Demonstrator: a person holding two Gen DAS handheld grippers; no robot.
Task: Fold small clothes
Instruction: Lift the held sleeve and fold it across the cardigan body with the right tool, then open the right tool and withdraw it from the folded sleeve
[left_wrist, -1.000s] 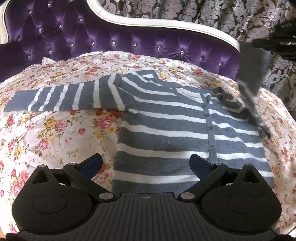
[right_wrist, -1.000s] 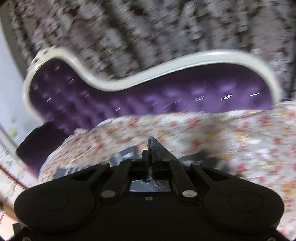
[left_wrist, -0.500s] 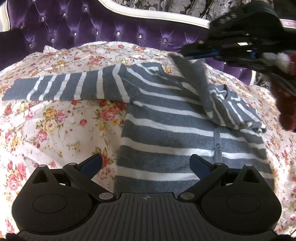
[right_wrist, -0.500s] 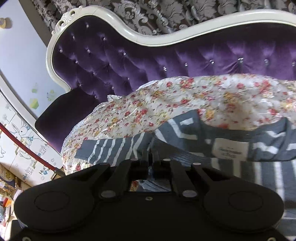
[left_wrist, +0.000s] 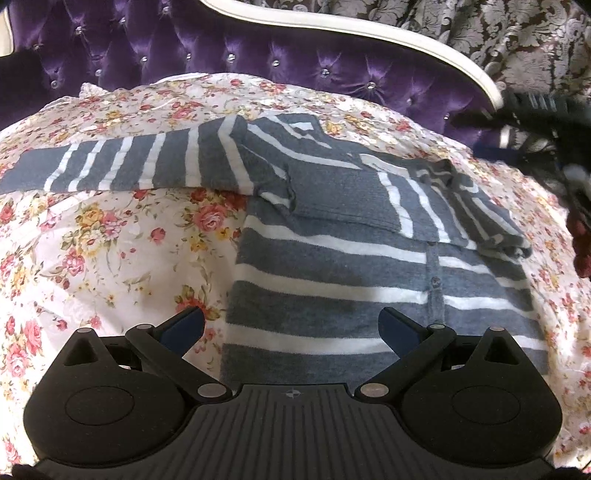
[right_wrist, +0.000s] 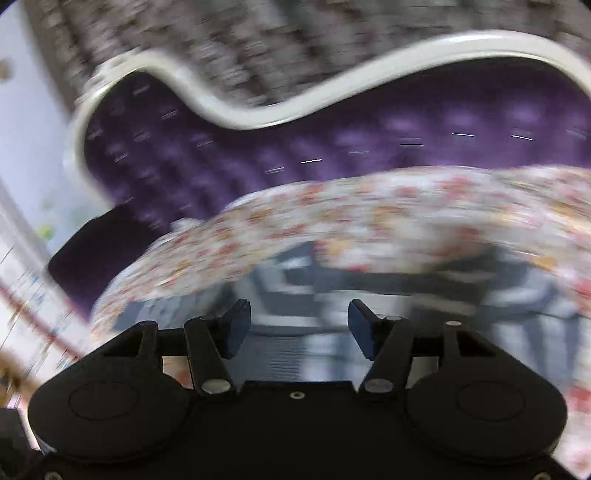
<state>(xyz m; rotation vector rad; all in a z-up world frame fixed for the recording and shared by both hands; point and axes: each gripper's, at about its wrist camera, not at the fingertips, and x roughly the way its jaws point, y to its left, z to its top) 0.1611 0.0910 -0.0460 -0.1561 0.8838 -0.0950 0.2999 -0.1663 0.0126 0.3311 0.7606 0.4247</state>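
Note:
A small grey cardigan with white stripes (left_wrist: 332, 258) lies flat on the floral sheet (left_wrist: 110, 240). Its left sleeve (left_wrist: 122, 166) stretches straight out to the left. The right sleeve (left_wrist: 369, 192) is folded across the chest, its cuff near the middle. My left gripper (left_wrist: 291, 325) hovers wide open over the hem, nothing between its fingers. My right gripper (right_wrist: 299, 325) is blurred by motion; its jaws are opening and nothing is between them, with the cardigan (right_wrist: 332, 306) below. From the left wrist view the right gripper (left_wrist: 535, 122) shows as a dark blur at the right edge.
A purple tufted headboard (left_wrist: 258, 62) with a white curved rim (left_wrist: 351, 33) runs behind the bed. Patterned grey wallpaper (left_wrist: 480, 29) is beyond it. A dark red sleeve (left_wrist: 581, 240) of the person shows at the far right. The sheet spreads wide to the left of the cardigan.
The right gripper carried the right sleeve across the chest, let it go and opened, then drew back to the right. The sleeve now lies flat. The left gripper stayed put.

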